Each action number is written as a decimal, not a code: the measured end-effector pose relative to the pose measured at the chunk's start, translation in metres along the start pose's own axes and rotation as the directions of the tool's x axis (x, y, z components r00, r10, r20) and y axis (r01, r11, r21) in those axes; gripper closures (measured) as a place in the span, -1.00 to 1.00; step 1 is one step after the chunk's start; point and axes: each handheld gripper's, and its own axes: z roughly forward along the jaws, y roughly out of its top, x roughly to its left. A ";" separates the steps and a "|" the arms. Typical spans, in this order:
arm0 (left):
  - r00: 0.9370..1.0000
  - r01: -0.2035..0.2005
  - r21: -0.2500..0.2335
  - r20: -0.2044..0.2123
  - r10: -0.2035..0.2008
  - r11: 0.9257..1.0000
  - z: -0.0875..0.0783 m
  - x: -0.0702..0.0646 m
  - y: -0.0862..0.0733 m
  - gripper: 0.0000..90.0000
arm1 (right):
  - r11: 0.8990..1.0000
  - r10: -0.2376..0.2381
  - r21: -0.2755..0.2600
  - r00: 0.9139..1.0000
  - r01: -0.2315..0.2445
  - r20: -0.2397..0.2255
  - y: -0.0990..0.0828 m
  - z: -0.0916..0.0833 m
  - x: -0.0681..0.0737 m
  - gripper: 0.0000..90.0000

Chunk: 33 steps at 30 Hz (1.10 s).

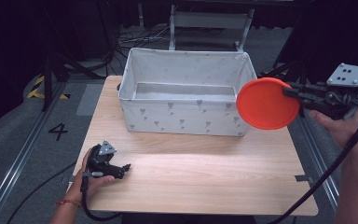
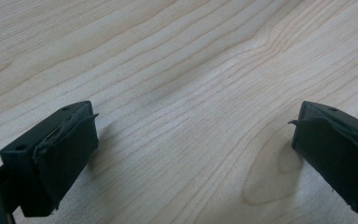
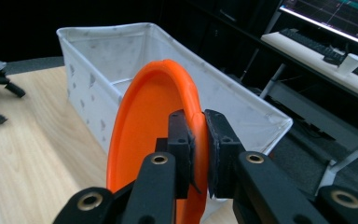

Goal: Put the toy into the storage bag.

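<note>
One orange plate rim pinched in right claw

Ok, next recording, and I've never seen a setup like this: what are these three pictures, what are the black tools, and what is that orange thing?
No robot here: a person holds a hand tool with a two-jaw claw in each hand. The high view looks down on a wooden table from the person's side. The other two come from cameras riding on the tools, looking along their jaws. On the table stands a white fabric storage bin, open at the top. The left claw rests low on the table near its front left corner, jaws wide apart with nothing between them. The right claw is clamped on the rim of an orange plastic plate, held on edge in the air beside the bin's right end.
</note>
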 end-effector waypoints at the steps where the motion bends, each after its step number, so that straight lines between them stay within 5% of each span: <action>1: 1.000 0.000 0.000 0.000 0.000 1.000 0.000 0.000 0.000 -0.99 | 1.000 -0.001 -0.002 1.000 0.001 0.001 0.002 0.001 -0.001 0.82; 14: 1.000 0.000 0.000 0.000 0.000 1.000 0.000 0.000 0.000 -0.99 | 1.000 -0.003 0.006 1.000 0.003 0.007 0.032 0.038 -0.021 0.82; 33: 1.000 -0.004 0.003 0.004 0.004 1.000 0.000 0.001 0.000 -0.99 | 0.996 0.016 0.093 1.000 -0.015 -0.016 0.028 0.126 -0.056 0.82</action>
